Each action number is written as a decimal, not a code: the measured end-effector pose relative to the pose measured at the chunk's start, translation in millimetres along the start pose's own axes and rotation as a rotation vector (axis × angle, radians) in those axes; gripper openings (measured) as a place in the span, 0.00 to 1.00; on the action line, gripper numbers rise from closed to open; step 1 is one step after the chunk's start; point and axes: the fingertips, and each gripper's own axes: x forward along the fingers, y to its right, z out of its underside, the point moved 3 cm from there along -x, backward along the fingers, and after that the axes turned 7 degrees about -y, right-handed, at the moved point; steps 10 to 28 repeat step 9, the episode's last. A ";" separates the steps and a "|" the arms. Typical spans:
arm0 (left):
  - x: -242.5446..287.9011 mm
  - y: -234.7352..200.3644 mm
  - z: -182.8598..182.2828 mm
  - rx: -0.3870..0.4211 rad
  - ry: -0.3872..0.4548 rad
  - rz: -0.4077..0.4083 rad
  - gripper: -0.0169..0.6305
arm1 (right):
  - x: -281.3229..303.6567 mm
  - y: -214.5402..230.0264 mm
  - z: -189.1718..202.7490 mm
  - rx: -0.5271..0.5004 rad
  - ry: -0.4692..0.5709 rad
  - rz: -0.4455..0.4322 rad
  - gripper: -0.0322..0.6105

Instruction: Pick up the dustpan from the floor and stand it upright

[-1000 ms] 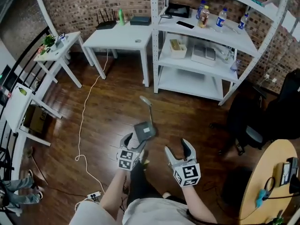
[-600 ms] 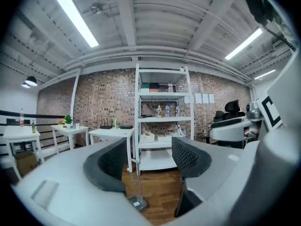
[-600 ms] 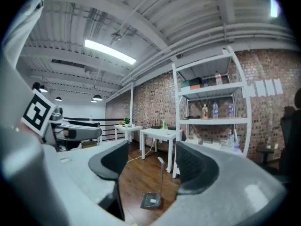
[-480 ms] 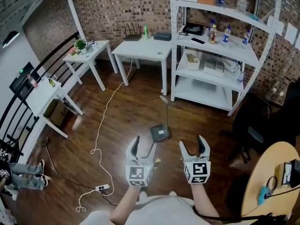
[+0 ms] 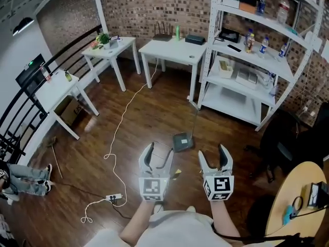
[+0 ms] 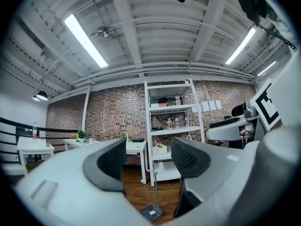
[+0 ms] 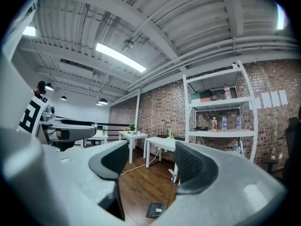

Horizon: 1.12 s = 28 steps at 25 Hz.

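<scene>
The dustpan (image 5: 183, 141) stands on the wooden floor, its dark pan down and its thin handle (image 5: 194, 112) rising toward the shelf rack. Both grippers are held level, near the person's body and well short of it. My left gripper (image 5: 159, 156) is open and its jaws are closing with nothing between them. My right gripper (image 5: 212, 157) is open and empty too. In the left gripper view the dustpan (image 6: 151, 212) shows low between the jaws of the left gripper (image 6: 146, 159), far off. The right gripper view shows the dustpan (image 7: 156, 209) below the right gripper (image 7: 146, 161).
A white shelf rack (image 5: 247, 60) with bottles and boxes stands behind the dustpan. White tables (image 5: 175, 50) line the brick wall and the left railing. A white cable (image 5: 119, 133) runs to a power strip (image 5: 114, 196). A black chair (image 5: 288, 143) and a round wooden table (image 5: 295, 199) are at right.
Both grippers have risen and drawn back from the dustpan, the left one leaving its side. The dustpan now stands alone, farther from the jaws. The head view has lifted.
</scene>
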 end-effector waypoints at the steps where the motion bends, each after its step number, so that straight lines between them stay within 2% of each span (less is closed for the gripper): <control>1: -1.5 -3.6 -0.7 0.002 0.002 0.001 0.49 | 0.4 -3.5 0.8 0.001 -0.006 -0.001 0.51; 9: -8.7 -11.3 2.0 0.014 0.012 0.028 0.49 | -4.4 -10.3 1.0 -0.010 -0.012 0.043 0.51; 28: -8.7 -11.3 2.0 0.014 0.012 0.028 0.49 | -4.4 -10.3 1.0 -0.010 -0.012 0.043 0.51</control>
